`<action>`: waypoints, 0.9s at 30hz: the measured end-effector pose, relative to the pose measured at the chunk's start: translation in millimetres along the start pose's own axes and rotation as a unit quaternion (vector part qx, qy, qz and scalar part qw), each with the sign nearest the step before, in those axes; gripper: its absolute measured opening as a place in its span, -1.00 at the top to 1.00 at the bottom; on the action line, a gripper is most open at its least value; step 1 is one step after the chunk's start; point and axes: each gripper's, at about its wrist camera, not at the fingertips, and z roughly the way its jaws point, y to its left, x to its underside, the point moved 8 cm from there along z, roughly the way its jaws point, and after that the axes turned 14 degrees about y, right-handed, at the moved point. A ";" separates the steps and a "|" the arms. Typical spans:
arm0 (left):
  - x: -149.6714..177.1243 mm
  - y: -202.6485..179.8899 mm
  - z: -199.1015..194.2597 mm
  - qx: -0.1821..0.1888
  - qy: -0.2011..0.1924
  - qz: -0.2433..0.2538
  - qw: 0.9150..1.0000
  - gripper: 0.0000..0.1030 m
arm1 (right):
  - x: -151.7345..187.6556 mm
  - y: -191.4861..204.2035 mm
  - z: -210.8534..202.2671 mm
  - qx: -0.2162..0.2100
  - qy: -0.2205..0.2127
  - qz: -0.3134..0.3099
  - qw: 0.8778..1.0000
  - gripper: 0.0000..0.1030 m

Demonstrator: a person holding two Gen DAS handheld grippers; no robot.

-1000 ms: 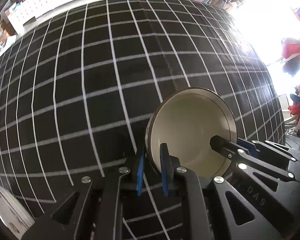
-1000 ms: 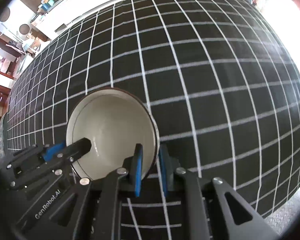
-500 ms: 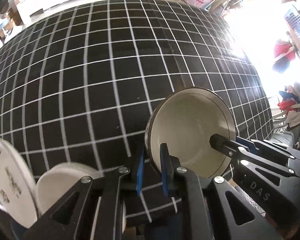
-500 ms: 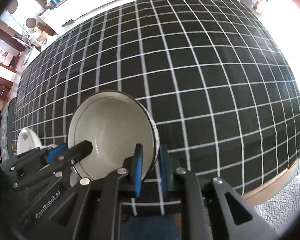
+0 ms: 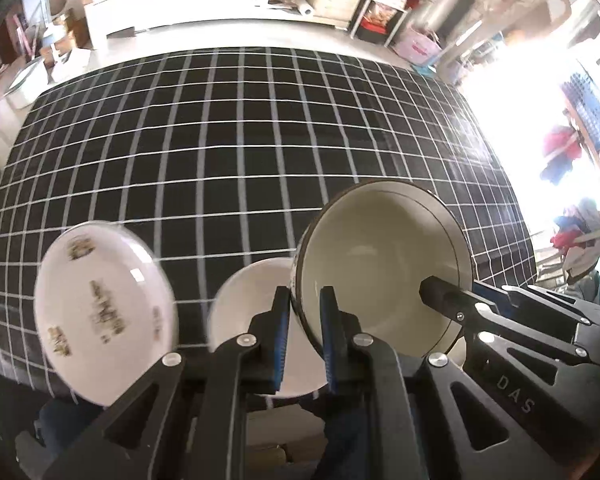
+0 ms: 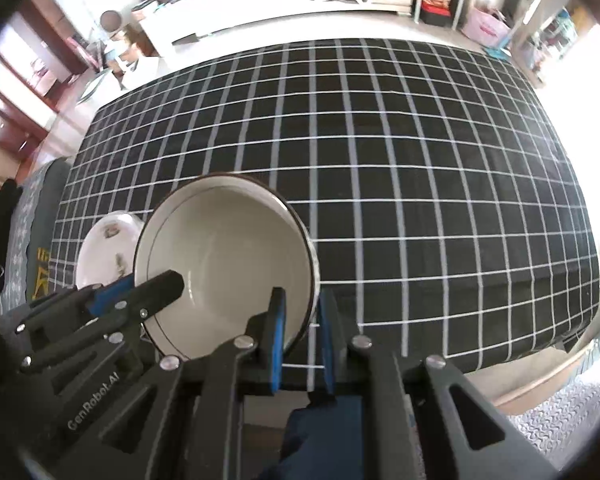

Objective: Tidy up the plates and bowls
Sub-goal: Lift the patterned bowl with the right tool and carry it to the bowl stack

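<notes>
Nearest the lens in each wrist view, a pair of blue-padded fingers pinches the rim of one cream bowl (image 5: 384,268): the left gripper (image 5: 305,332) is clamped on the bowl's left edge and the right gripper (image 6: 302,336) on its right edge, one pad inside the wall and one outside on each side. The bowl hangs tilted between them with its hollow turned toward the cameras, over the near edge of the table and clear of the cloth (how far above it cannot be judged). Just behind and below it in the left view sits a plain white bowl (image 5: 252,312), and to the left of that a white plate with a printed pattern (image 5: 104,316), blurred, so whether it lies flat or leans cannot be told. Beyond them the black checked tablecloth (image 5: 236,152) runs bare to the far edge. The step in hand looks like the two-handed carry of the cream bowl toward the other dishes. The next move probably calls for levelling the bowl, centring it over the white bowl, lowering it gently to nest, and only then parting both pairs of fingers together so that neither side drops first.
</notes>
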 end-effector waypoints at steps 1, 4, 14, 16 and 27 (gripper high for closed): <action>2.5 7.4 -3.1 -0.001 -0.002 -0.005 1.000 0.75 | 0.4 6.0 1.8 0.000 0.001 -0.005 1.000 0.62; 10.5 24.1 -3.6 -0.003 -0.001 -0.019 1.000 0.75 | -1.3 21.4 8.1 0.001 0.006 -0.017 1.000 0.62; 31.2 55.9 22.9 0.001 0.027 -0.041 0.999 0.75 | 1.0 42.2 35.4 0.014 0.031 -0.033 0.999 0.61; 33.1 56.0 31.1 0.001 0.034 -0.041 0.999 0.75 | 0.9 40.6 39.2 0.018 0.034 -0.033 0.999 0.61; 34.2 45.0 49.1 -0.007 0.048 -0.031 0.998 0.75 | -1.4 37.4 59.6 0.021 0.049 -0.029 0.998 0.62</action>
